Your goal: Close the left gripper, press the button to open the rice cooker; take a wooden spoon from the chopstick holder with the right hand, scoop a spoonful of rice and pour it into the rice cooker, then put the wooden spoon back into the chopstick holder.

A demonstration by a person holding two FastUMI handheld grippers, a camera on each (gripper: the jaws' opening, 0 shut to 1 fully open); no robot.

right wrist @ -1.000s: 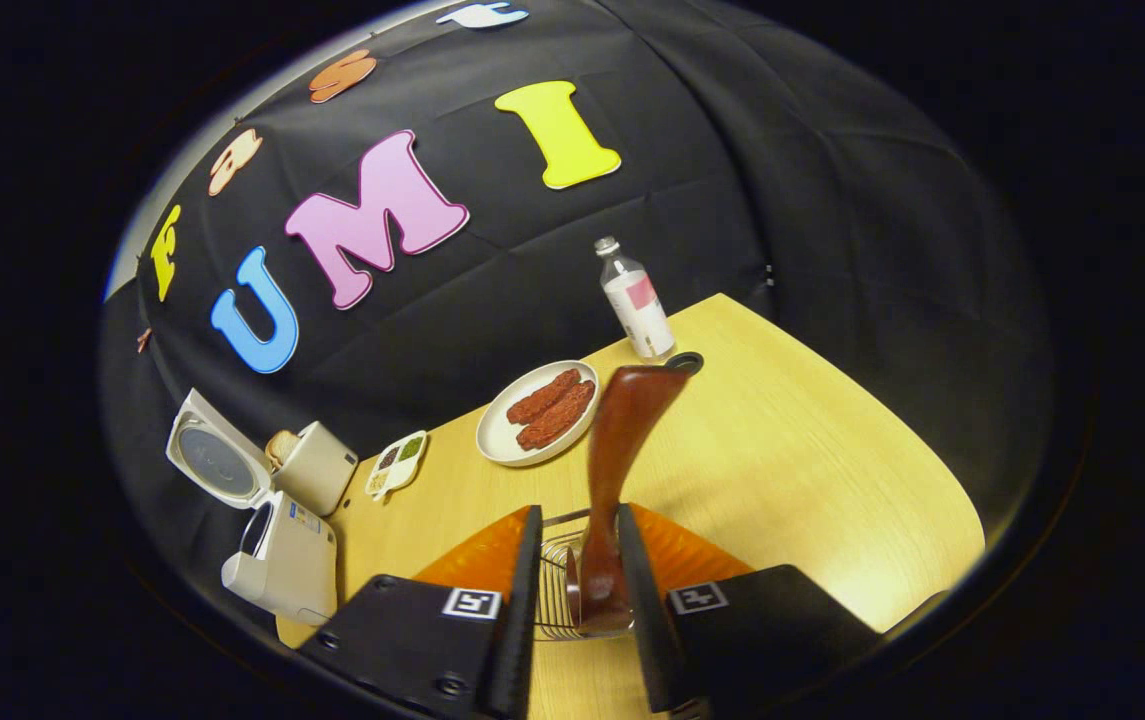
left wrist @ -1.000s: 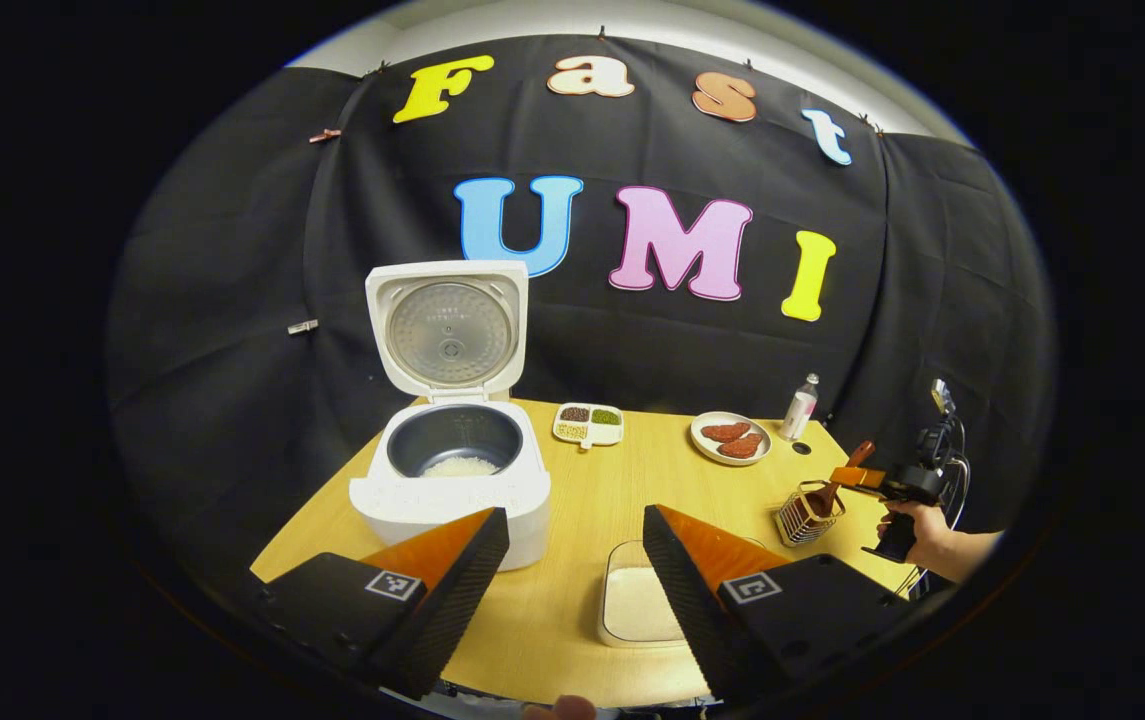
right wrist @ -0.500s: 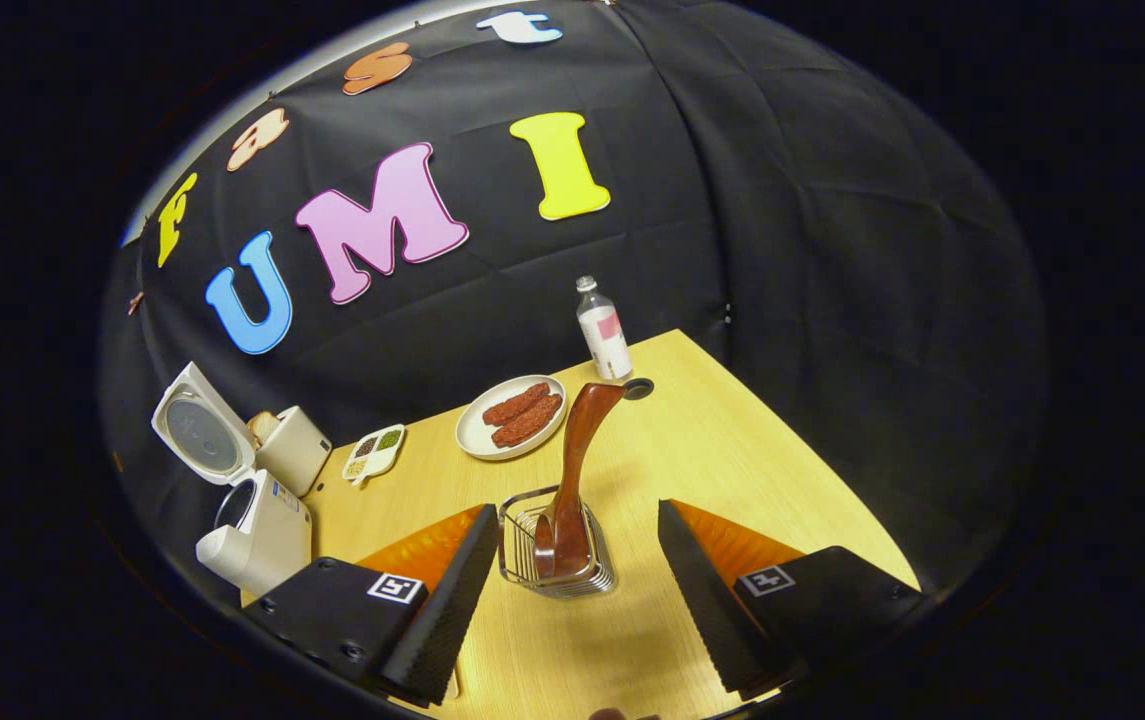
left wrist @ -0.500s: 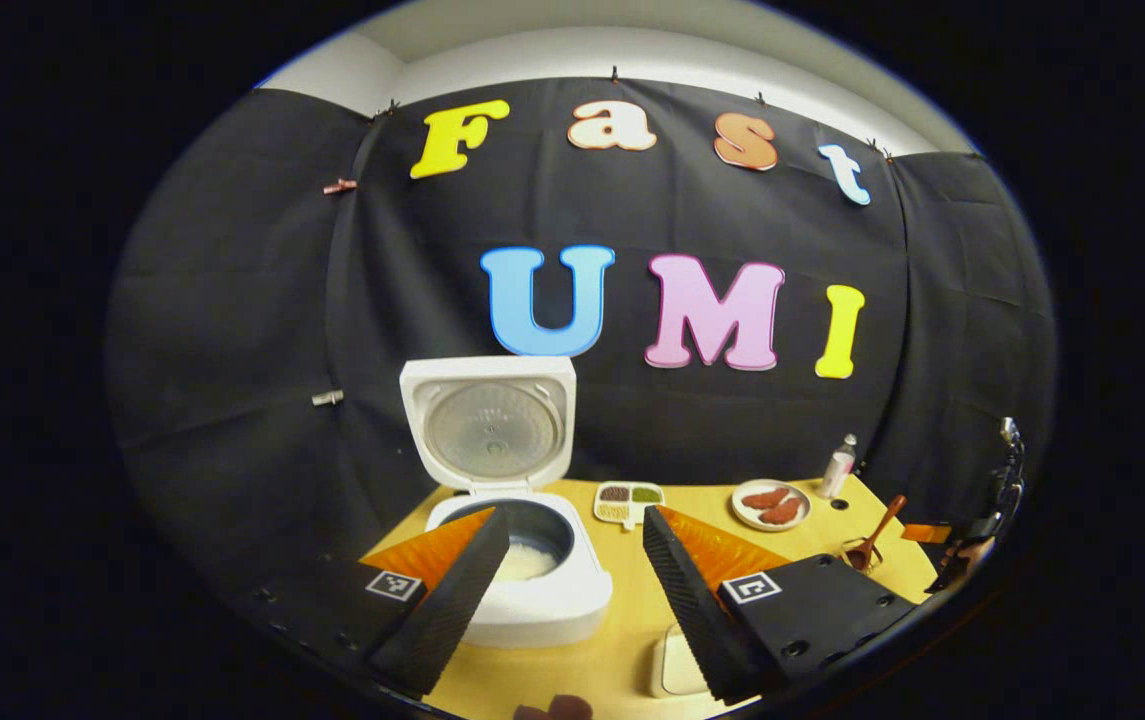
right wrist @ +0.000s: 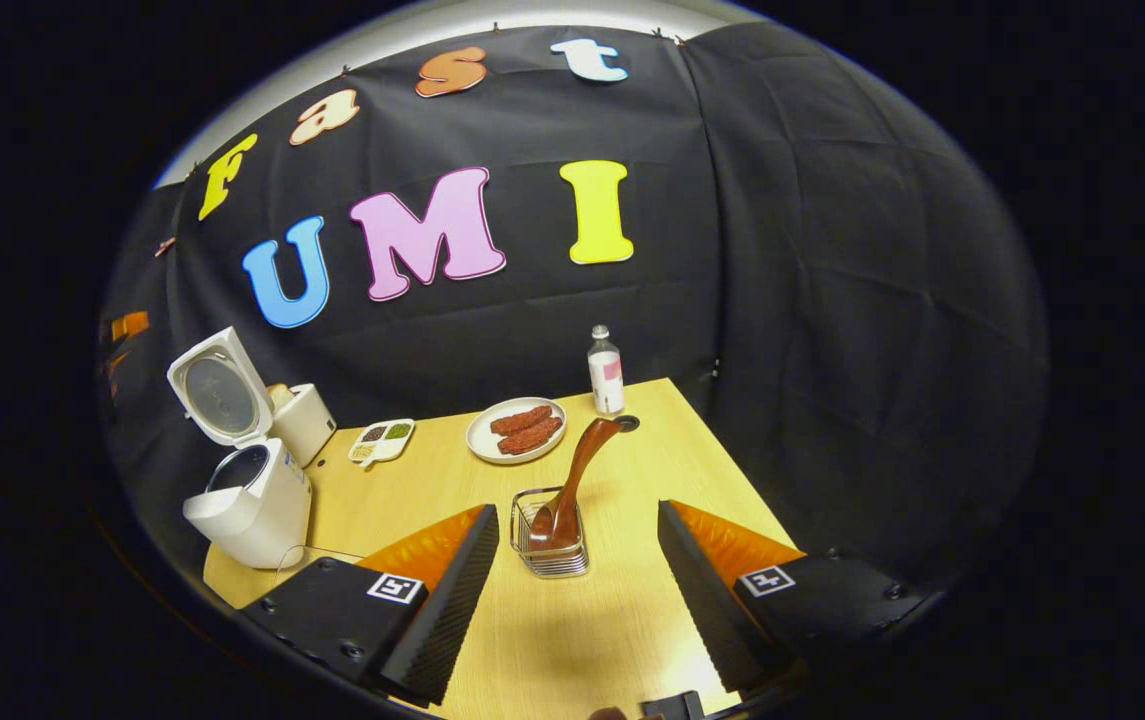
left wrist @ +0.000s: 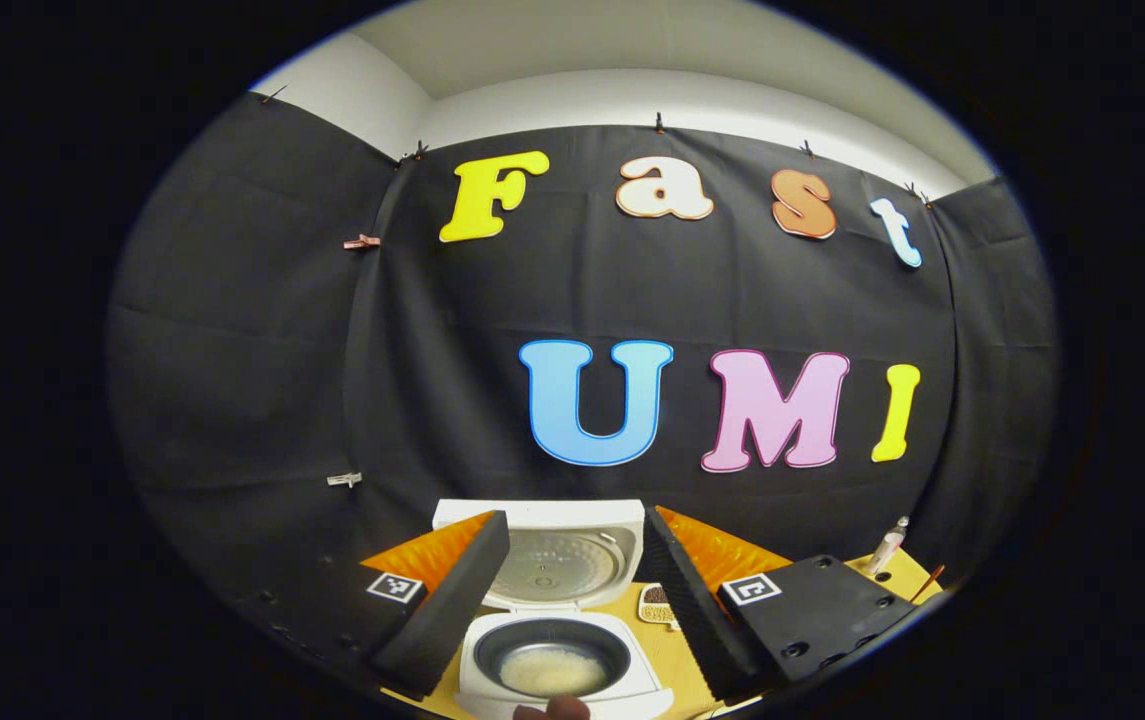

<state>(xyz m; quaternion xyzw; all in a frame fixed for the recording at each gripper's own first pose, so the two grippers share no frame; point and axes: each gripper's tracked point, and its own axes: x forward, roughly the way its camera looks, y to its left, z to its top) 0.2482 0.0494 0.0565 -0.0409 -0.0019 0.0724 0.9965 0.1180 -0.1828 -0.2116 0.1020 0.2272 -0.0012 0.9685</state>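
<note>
Spoon (right wrist: pixel 572 480) in holder (right wrist: pixel 550 548), apart beyond spread right claw (right wrist: pixel 572 590).

Your left gripper (left wrist: pixel 572 585) is tilted upward, its jaws spread wide with nothing between them. Your right gripper (right wrist: pixel 577 575) points forward and down, its jaws likewise parted and empty, both fingers (right wrist: pixel 452 590) free of contact.

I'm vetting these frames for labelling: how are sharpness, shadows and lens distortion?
Right gripper view: sharp; the wooden spoon in the chopstick holder throws a soft shadow on the table; the table's edges bow. Left gripper view: sharp; the rice cooker sits squeezed at the bottom; the wall's top edge curves.
</note>
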